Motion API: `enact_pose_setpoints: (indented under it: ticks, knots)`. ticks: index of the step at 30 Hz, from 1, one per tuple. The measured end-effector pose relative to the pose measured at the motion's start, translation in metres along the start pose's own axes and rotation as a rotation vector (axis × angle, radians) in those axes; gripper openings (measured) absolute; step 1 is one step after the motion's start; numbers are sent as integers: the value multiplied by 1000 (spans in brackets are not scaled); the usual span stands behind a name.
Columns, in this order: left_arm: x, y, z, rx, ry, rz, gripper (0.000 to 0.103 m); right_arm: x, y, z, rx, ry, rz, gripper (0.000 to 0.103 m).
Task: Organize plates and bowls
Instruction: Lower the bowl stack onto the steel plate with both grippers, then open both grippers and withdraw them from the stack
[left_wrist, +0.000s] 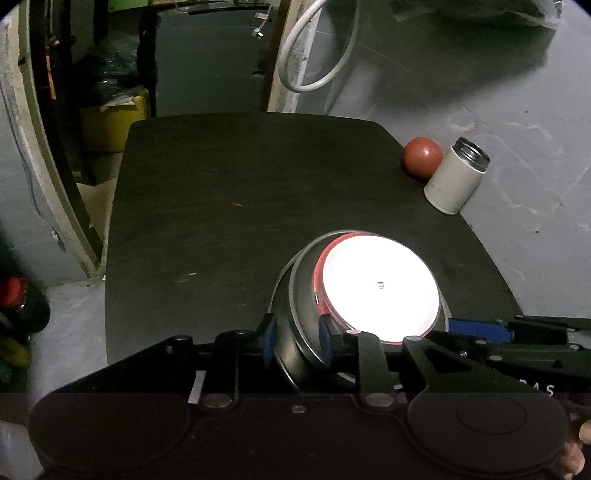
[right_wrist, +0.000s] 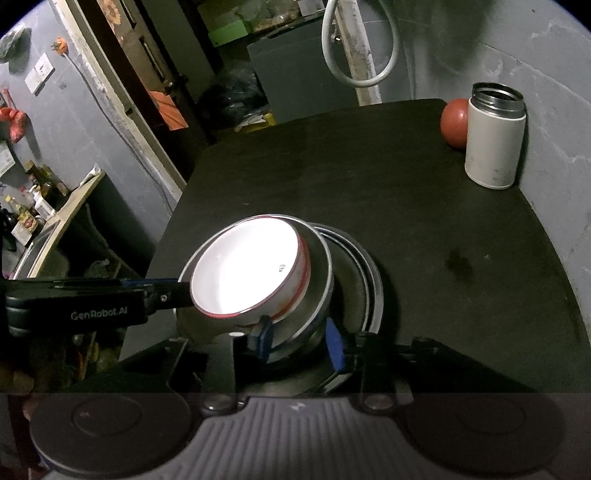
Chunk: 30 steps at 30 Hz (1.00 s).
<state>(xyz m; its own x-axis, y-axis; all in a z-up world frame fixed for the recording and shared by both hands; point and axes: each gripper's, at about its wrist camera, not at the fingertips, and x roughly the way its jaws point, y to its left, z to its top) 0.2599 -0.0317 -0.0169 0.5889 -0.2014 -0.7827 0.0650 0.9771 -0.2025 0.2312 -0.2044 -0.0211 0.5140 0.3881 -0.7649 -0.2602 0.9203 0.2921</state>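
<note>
On the dark bench, both the left gripper and right gripper clamp a tilted steel bowl holding a white red-rimmed bowl.

A white bowl with a red rim sits inside a silvery steel bowl on the plain black table, beside a red ball, a white steel-necked flask and blue gripper pads.

A dark table fills the centre of both views, set against a grey, scuffed wall at the right. A white hose loop hangs at upper centre. Cluttered shelves sit at left in dim light.
</note>
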Motion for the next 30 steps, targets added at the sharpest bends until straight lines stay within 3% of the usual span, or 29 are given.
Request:
enact_pose_setpoints:
  ticks: [7, 14, 22, 30]
  knots:
    - [-6, -1, -4, -17, -22, 39, 44, -3, 0, -1, -7, -16, 5, 50]
    - [-15, 2, -9, -40, -57, 73, 71, -5, 1, -2, -4, -35, -23, 65]
    - [-22, 4, -11, -46, -80, 75, 81, -10, 3, -2, -4, -71, -38, 81]
    - [-30, 5, -14, -67, -123, 73, 90, -15, 3, -2, -1, -105, -50, 86]
